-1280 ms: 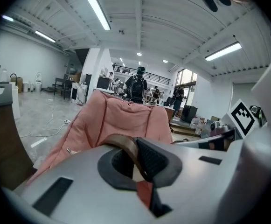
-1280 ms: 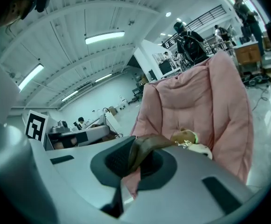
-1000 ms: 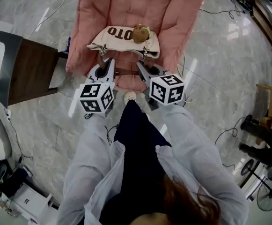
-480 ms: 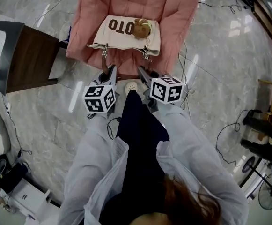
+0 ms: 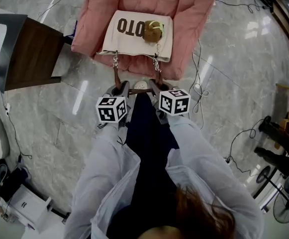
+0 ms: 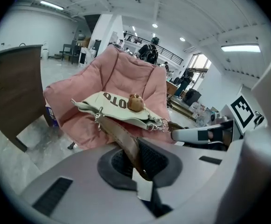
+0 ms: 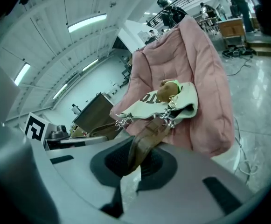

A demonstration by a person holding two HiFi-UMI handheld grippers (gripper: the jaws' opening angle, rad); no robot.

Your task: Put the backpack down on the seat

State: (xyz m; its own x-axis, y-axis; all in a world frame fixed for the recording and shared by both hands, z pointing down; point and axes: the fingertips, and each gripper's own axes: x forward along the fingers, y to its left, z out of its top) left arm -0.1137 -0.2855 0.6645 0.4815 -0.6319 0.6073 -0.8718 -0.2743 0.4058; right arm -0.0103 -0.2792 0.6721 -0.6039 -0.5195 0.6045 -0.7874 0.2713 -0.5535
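A dark side table (image 5: 29, 59) stands at my far left. My left gripper (image 5: 121, 87) is pinched tight on the left brown strap (image 6: 122, 141) of the cream backpack (image 5: 134, 36), which lies flat on the seat of the pink chair (image 5: 194, 19) ahead. My right gripper (image 5: 155, 86) is clamped on the other strap (image 7: 147, 138).

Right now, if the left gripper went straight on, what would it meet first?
Probably the backpack, lying on the pink seat; the left gripper, shut on its brown strap, points there.
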